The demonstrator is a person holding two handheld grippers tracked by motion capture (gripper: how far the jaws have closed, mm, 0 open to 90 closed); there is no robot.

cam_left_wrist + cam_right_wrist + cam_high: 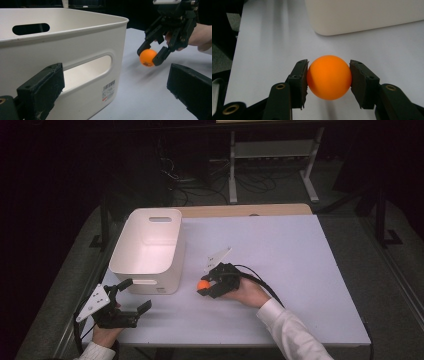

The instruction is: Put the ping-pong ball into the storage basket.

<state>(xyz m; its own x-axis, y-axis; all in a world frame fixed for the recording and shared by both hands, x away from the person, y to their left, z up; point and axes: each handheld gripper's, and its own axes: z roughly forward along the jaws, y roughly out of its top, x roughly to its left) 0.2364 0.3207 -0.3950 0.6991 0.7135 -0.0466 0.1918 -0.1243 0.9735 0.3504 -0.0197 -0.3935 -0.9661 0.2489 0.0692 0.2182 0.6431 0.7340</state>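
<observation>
An orange ball sits between the two black jaws of my right gripper, which is shut on it just above the white table. From the left gripper view the ball hangs a little off the table, right of a white plastic bin. The bin stands at the table's left, open side up, with handle slots. My left gripper is open near the bin's front corner, holding nothing.
A wooden board edge shows behind the white sheet. Beyond the table stand a metal frame and loose cables on a dark floor. White tabletop stretches to the right of my right hand.
</observation>
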